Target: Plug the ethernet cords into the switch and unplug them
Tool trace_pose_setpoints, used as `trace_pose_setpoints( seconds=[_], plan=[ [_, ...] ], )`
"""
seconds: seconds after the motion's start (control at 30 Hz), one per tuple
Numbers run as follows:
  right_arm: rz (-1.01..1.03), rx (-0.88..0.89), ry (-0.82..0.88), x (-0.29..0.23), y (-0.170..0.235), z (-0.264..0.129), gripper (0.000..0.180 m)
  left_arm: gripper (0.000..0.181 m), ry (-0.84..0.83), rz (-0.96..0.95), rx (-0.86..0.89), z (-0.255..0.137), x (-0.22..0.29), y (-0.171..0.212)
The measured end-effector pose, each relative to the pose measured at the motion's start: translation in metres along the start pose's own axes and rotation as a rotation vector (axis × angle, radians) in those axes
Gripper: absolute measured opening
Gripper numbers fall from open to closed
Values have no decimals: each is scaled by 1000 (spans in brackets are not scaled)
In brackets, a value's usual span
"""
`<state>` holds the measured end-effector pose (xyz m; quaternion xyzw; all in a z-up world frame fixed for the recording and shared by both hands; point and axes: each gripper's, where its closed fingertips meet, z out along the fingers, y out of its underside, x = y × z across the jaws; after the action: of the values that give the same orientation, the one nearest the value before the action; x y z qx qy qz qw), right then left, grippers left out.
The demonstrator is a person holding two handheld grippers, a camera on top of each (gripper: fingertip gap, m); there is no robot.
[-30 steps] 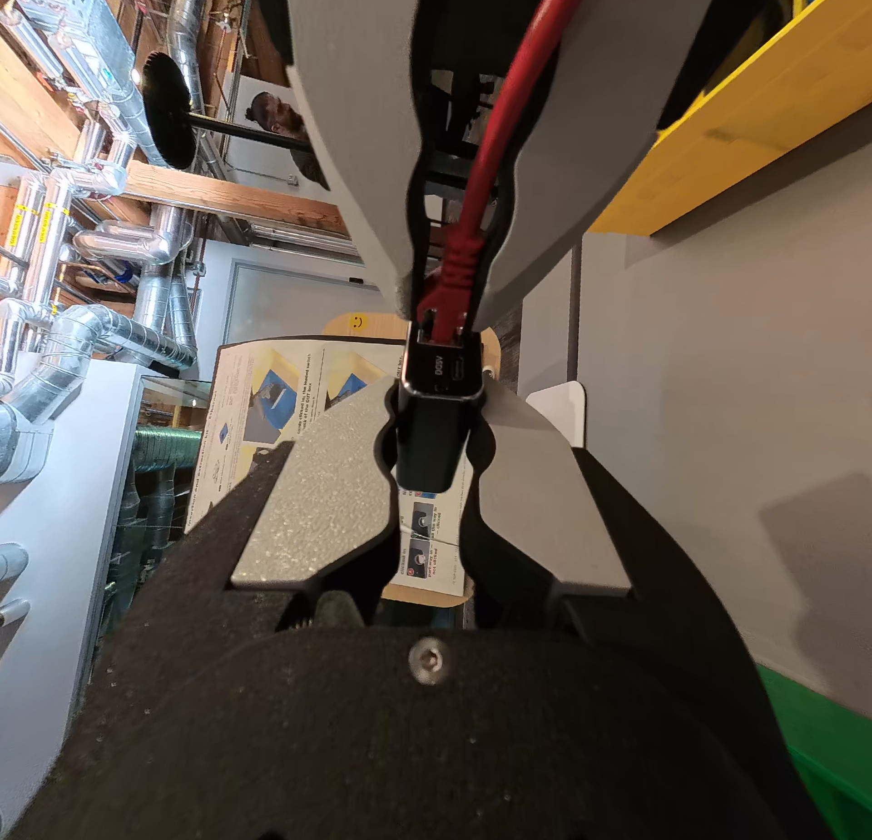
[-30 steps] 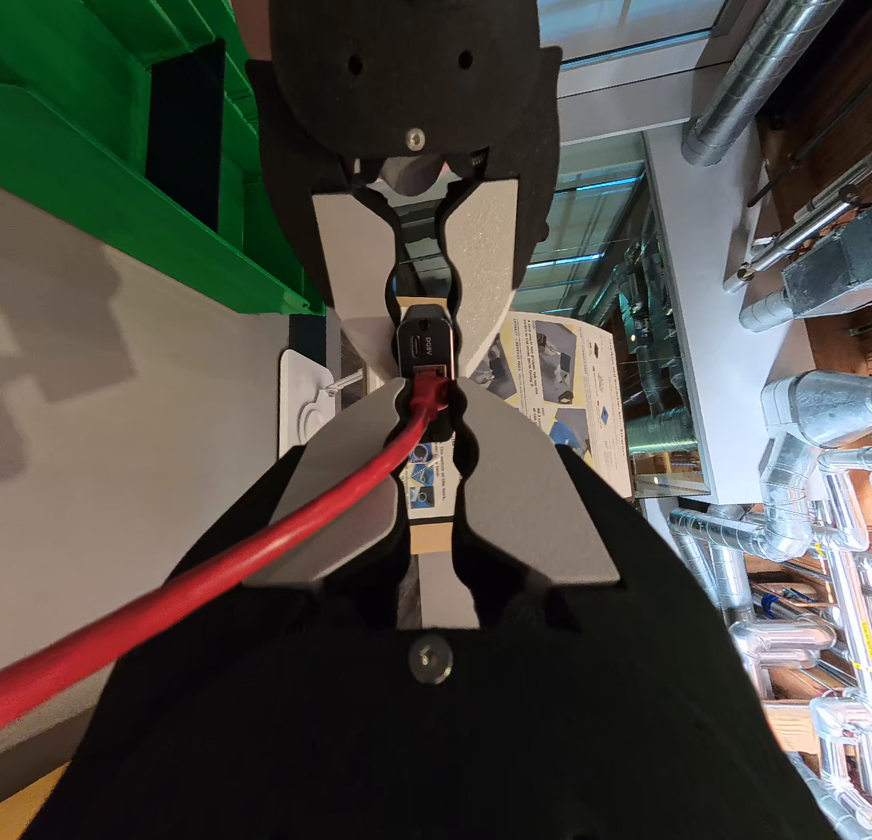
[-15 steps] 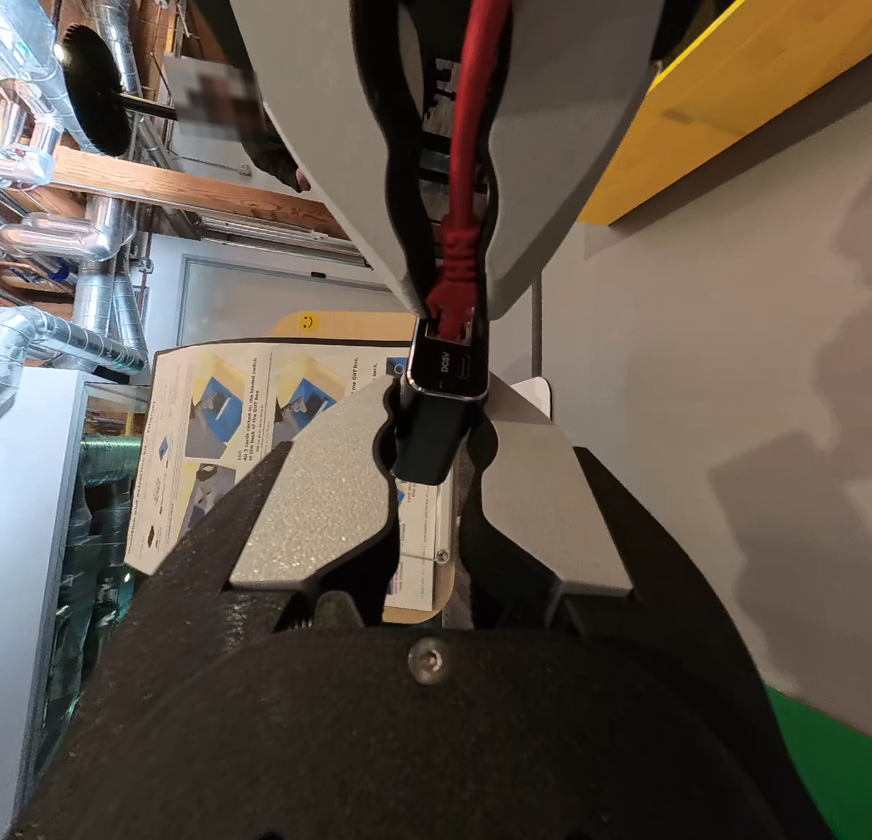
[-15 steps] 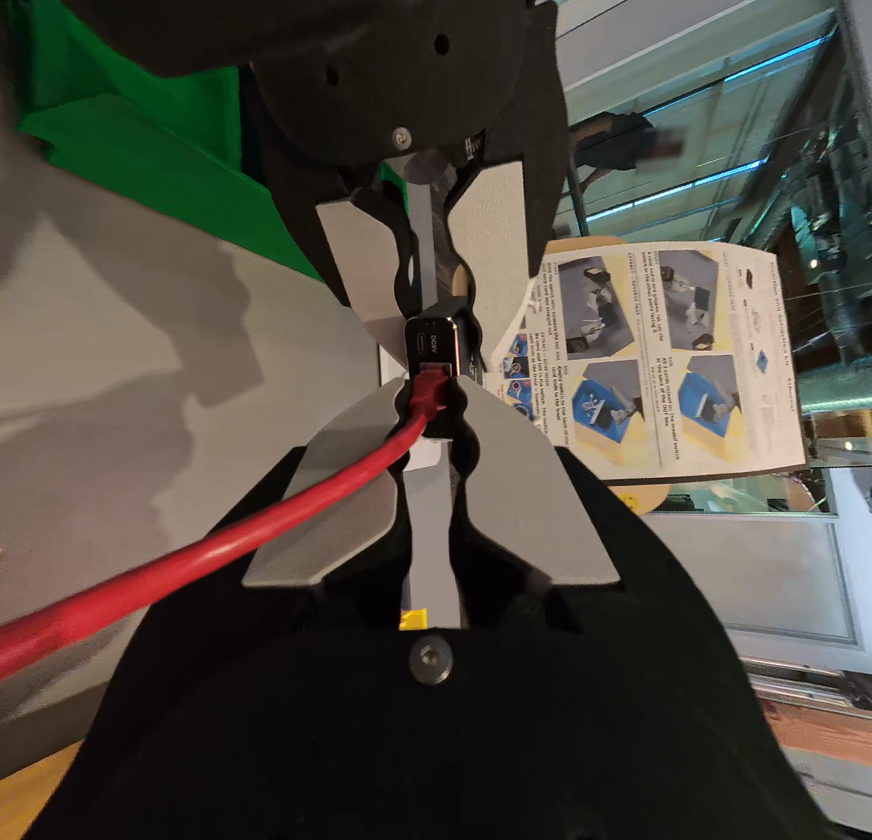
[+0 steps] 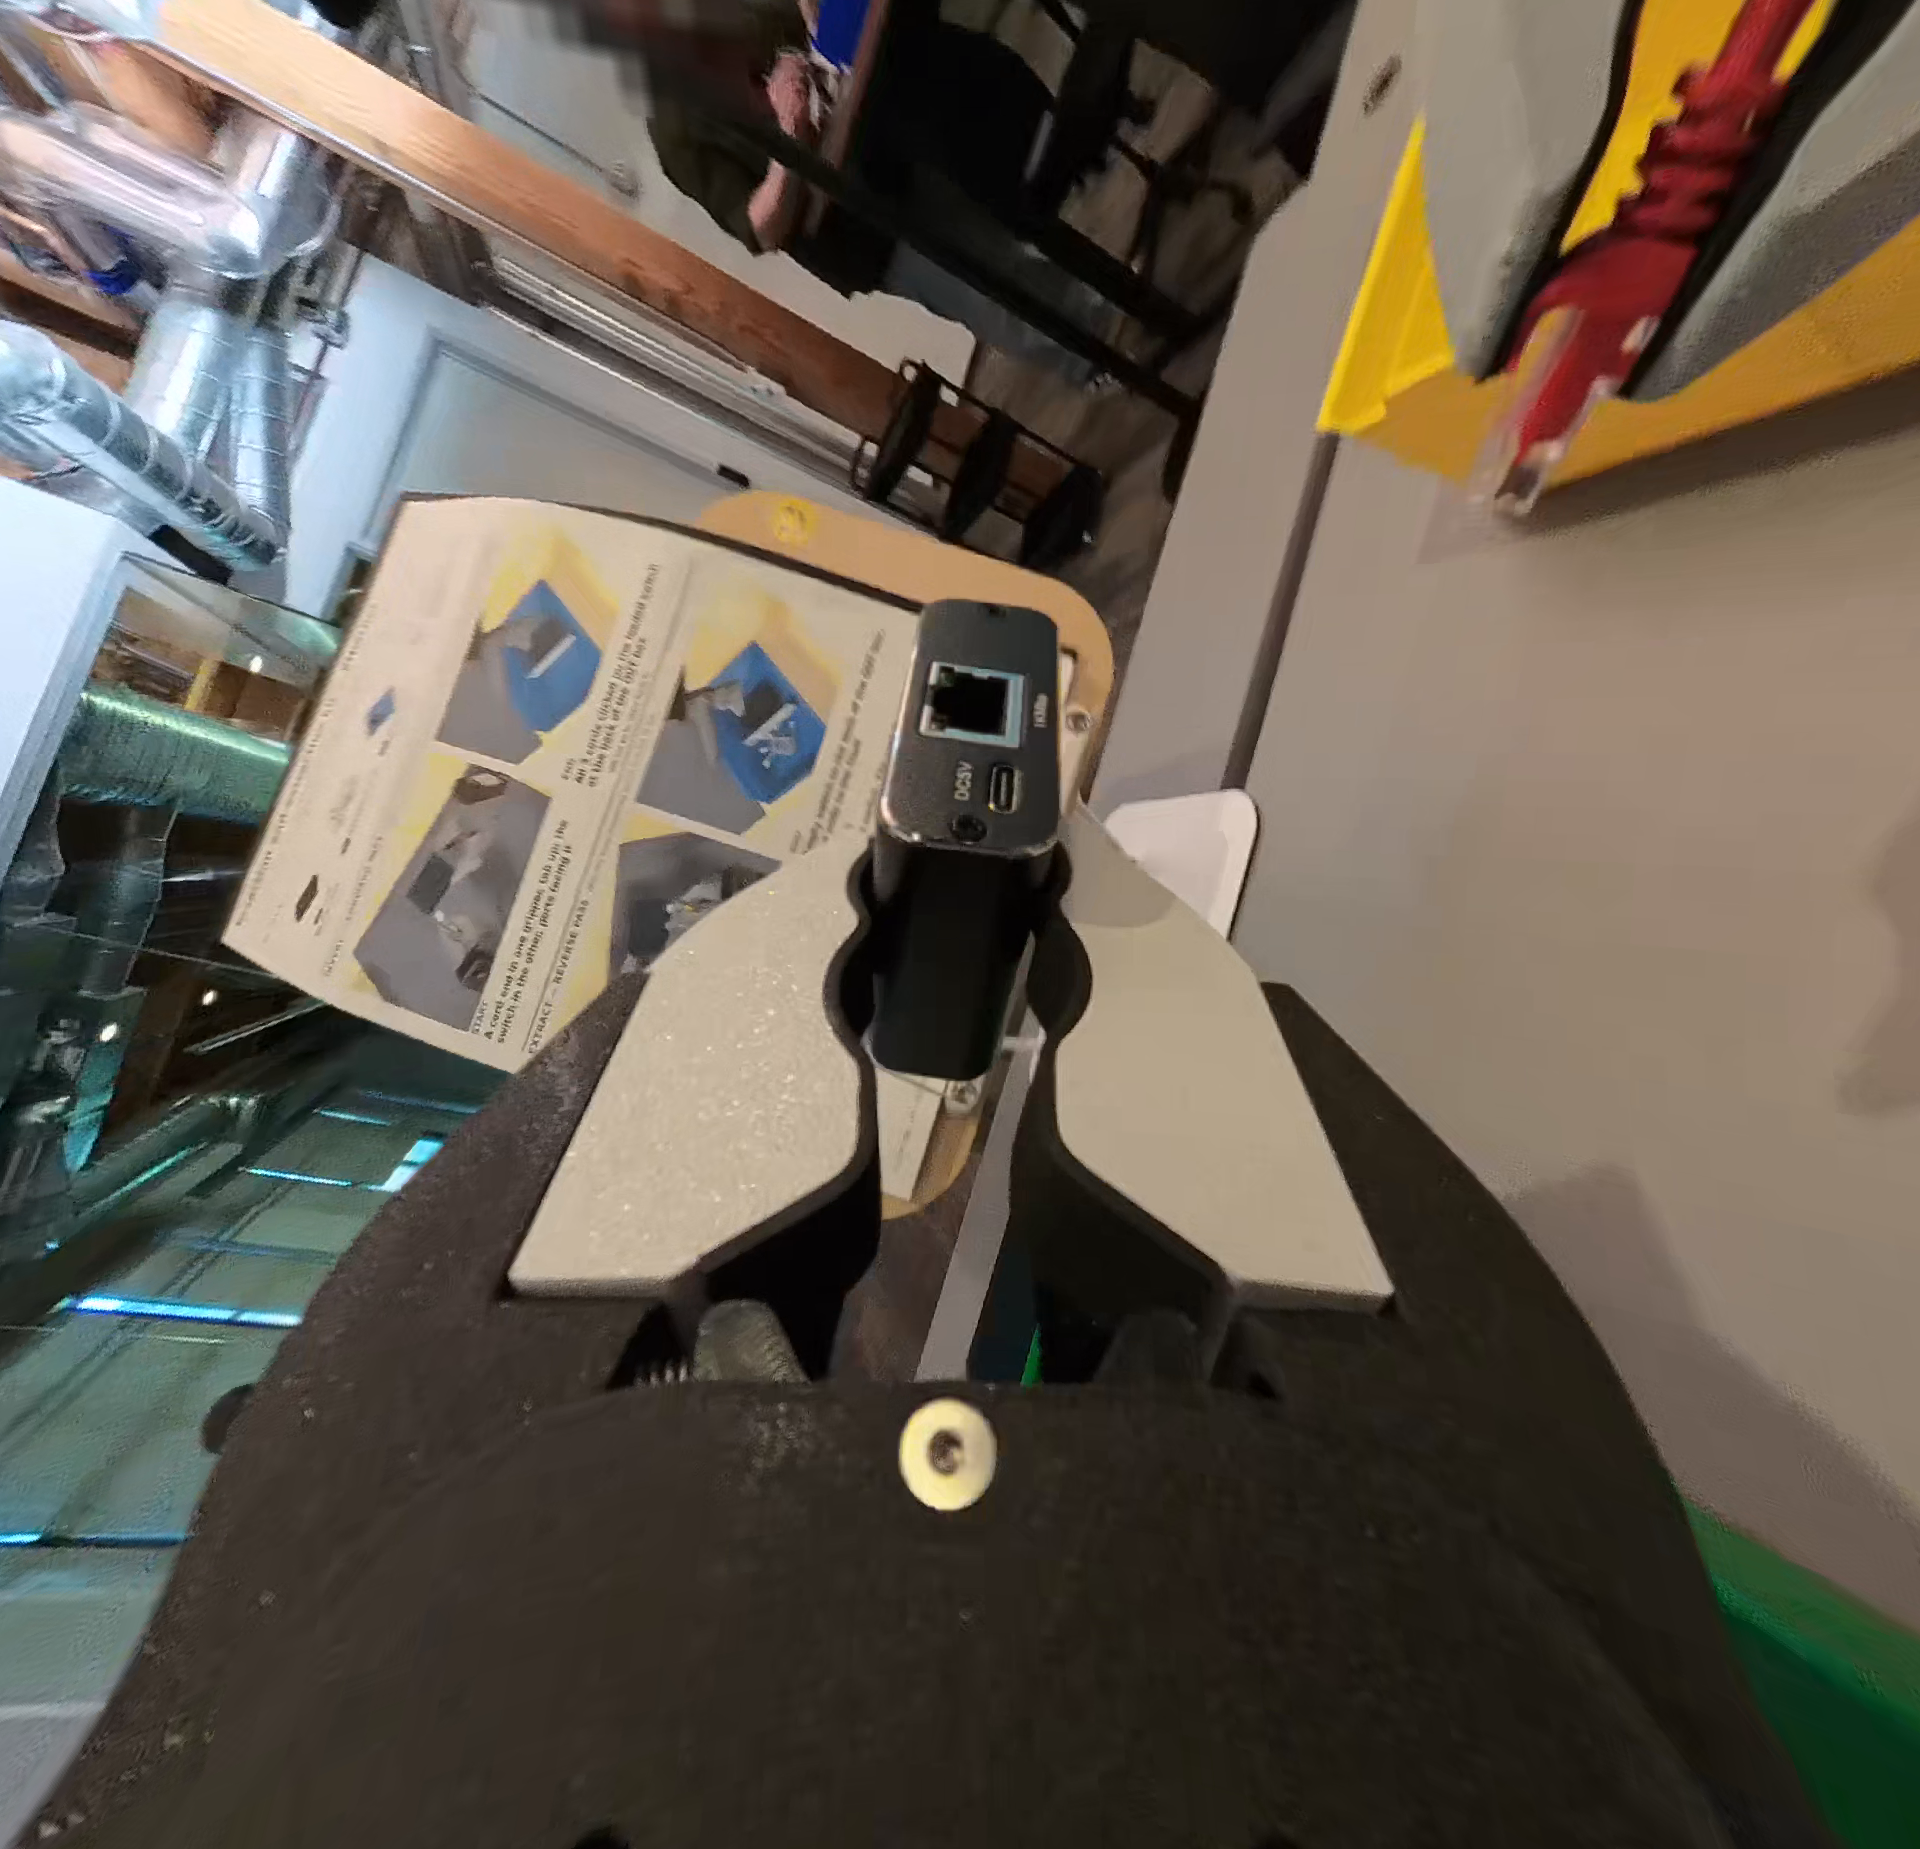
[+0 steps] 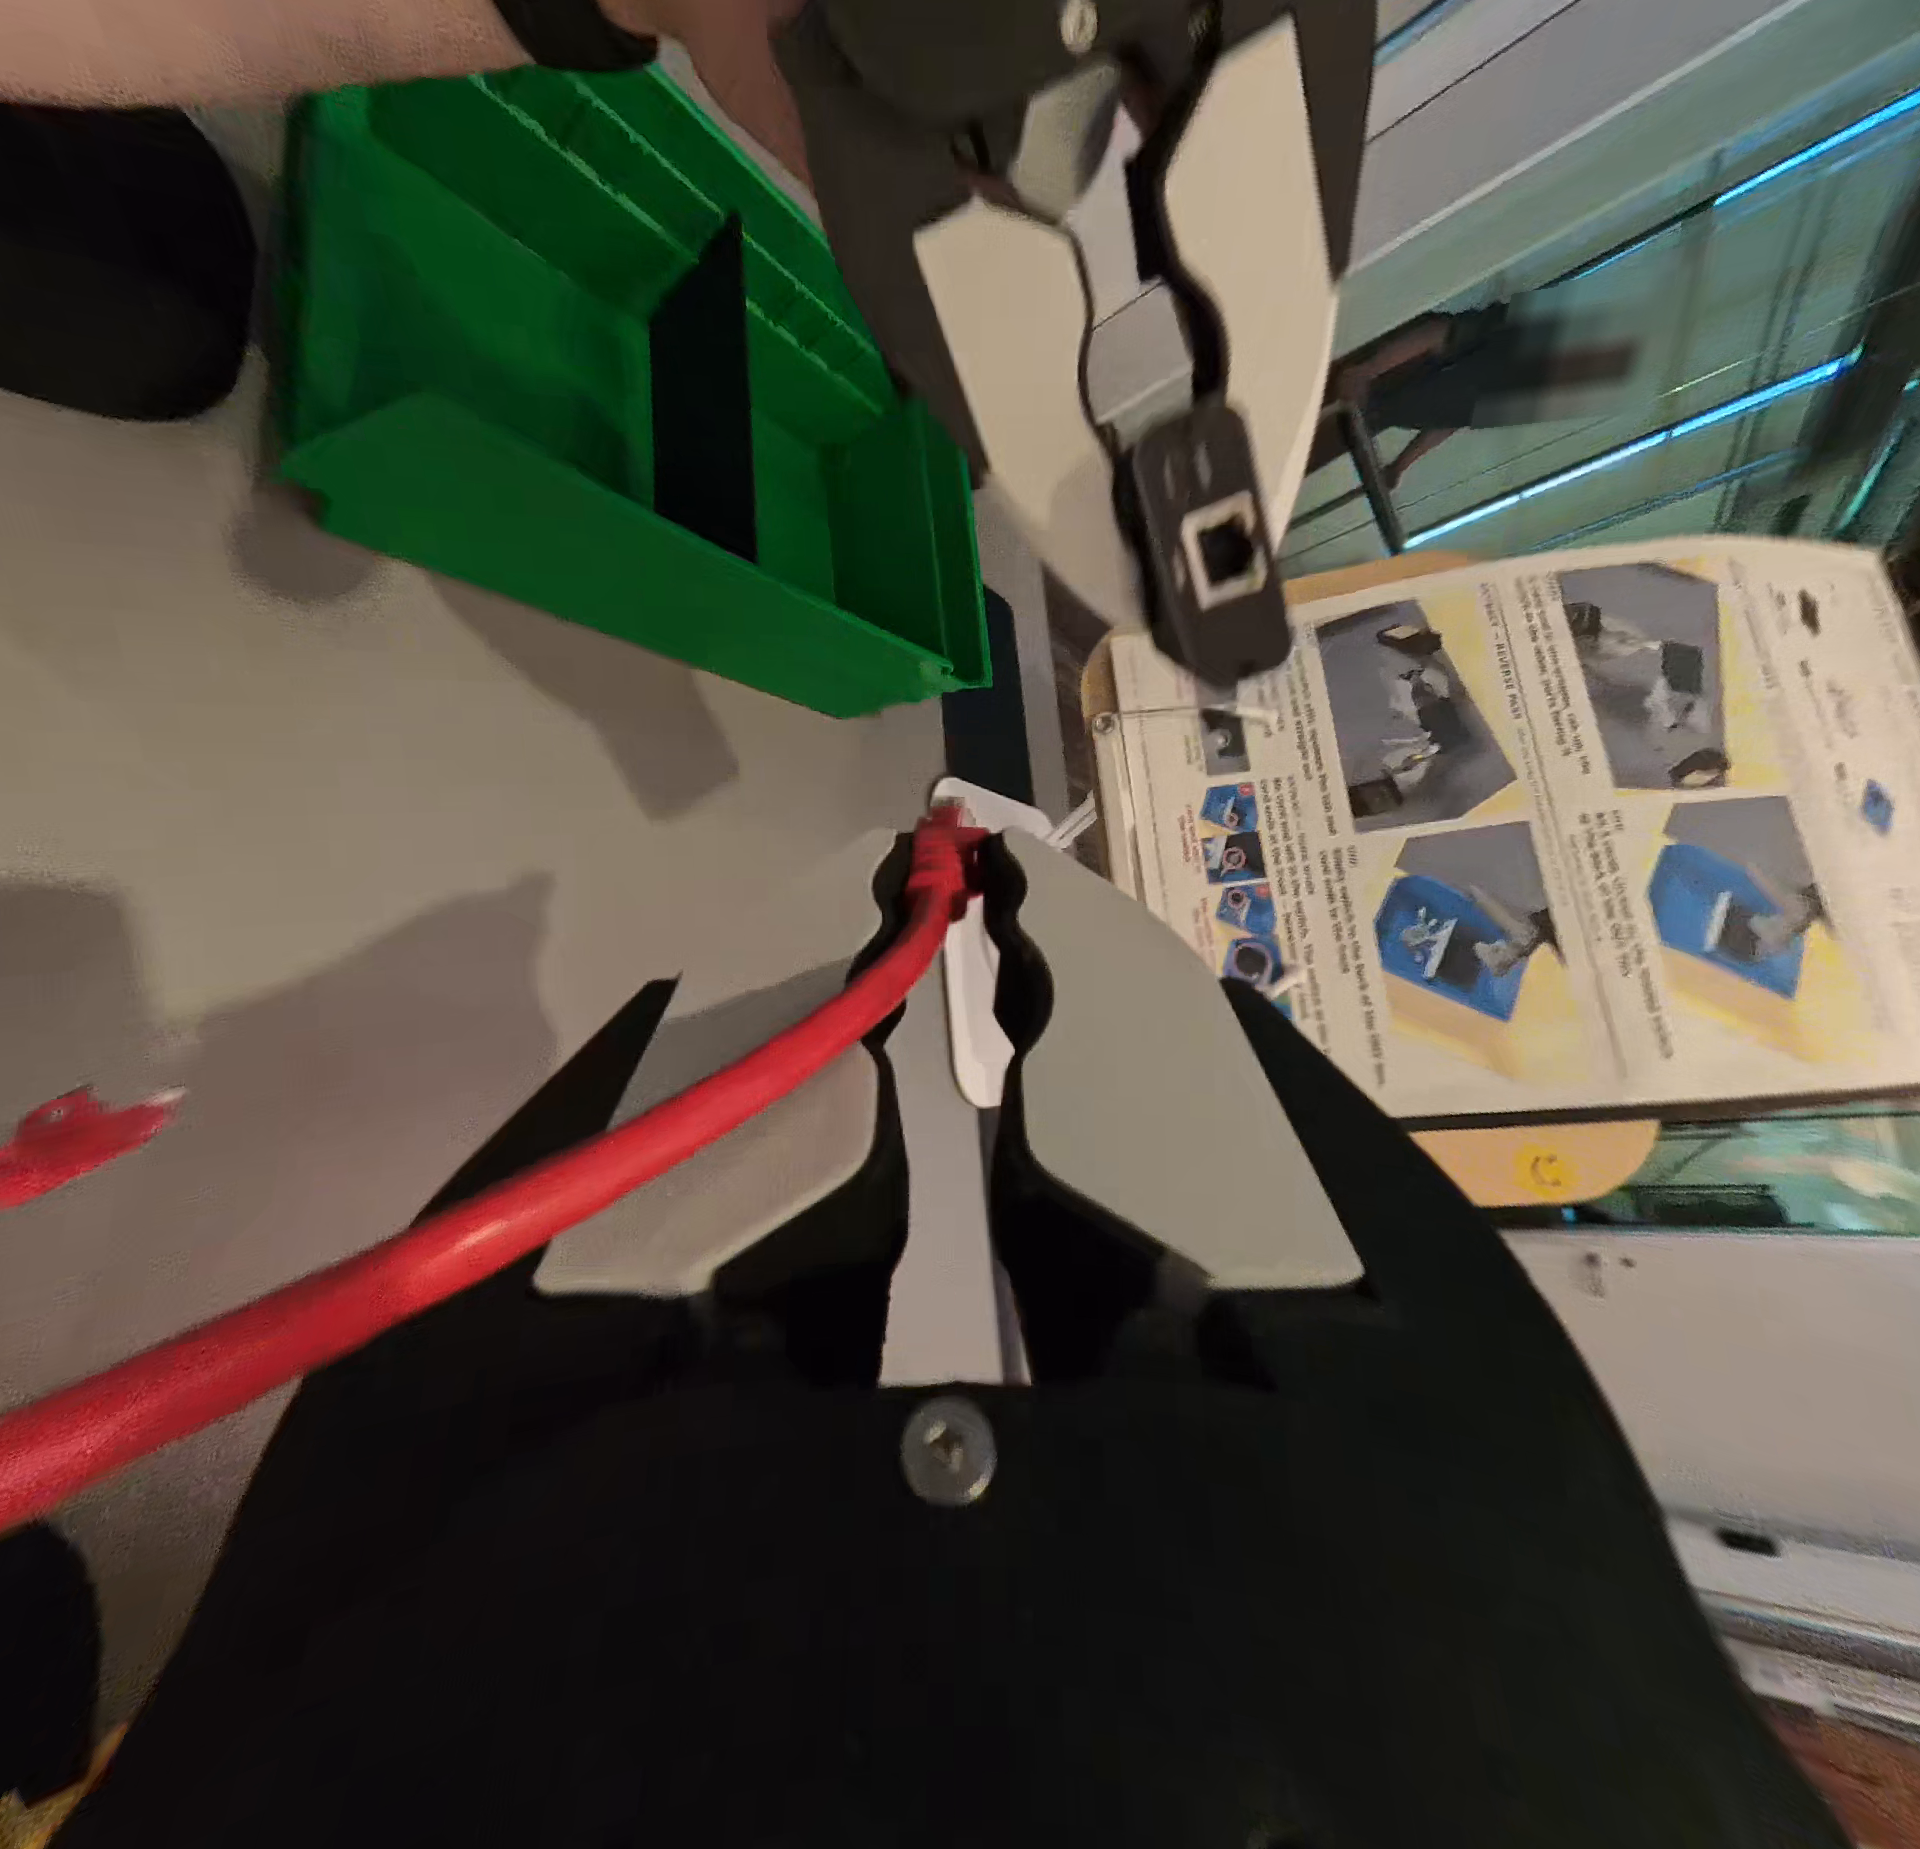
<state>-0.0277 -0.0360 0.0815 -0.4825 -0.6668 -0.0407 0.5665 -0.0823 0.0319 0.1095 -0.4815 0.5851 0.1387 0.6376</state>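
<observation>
My left gripper (image 5: 961,864) is shut on a small black switch (image 5: 966,823) and holds it in the air with its empty ethernet port facing away. My right gripper (image 6: 951,849) is shut on the plug end of a red ethernet cord (image 6: 623,1145). The plug is out of the port and apart from the switch. In the left wrist view the red plug (image 5: 1558,376) hangs in the right gripper's fingers at the upper right. In the right wrist view the switch (image 6: 1210,542) sits in the left gripper at the upper middle. Another red plug end (image 6: 83,1134) lies on the grey table.
A green bin (image 6: 582,428) stands on the grey table (image 6: 312,812). A printed instruction sheet on a board (image 6: 1558,812) stands at the table's far edge, also in the left wrist view (image 5: 540,760). A yellow bin edge (image 5: 1392,345) and a small white object (image 6: 977,1020) are near. There is about 10 centimetres between the tips of the two grippers.
The red plug has come out of the switch's port. The two grippers have moved apart, and the switch's port now shows empty.
</observation>
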Motion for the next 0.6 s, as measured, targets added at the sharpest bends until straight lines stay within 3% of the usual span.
trace_pose_setpoints(
  seconds=[0.07, 0.13, 0.2, 0.33, 0.6],
  plan=[
    [81, -60, 32, 12, 21, -4, 14, 25, -79, -71, 80, -8, -15, -10],
    [209, -274, 116, 30, 70, -11, 14, 25, -132, -163, 128, -15, -29, -15],
    [334, -524, 231, 46, 122, -32, 15, 25, -79, -259, 169, -19, -28, -23],
    [604, -783, 301, 44, 182, -72, 15, 25, 5, -314, 194, -28, -22, -35],
    [836, -884, 399, 44, 215, -126, 14, 25, 112, -265, 203, -32, -4, -49]
  ],
)
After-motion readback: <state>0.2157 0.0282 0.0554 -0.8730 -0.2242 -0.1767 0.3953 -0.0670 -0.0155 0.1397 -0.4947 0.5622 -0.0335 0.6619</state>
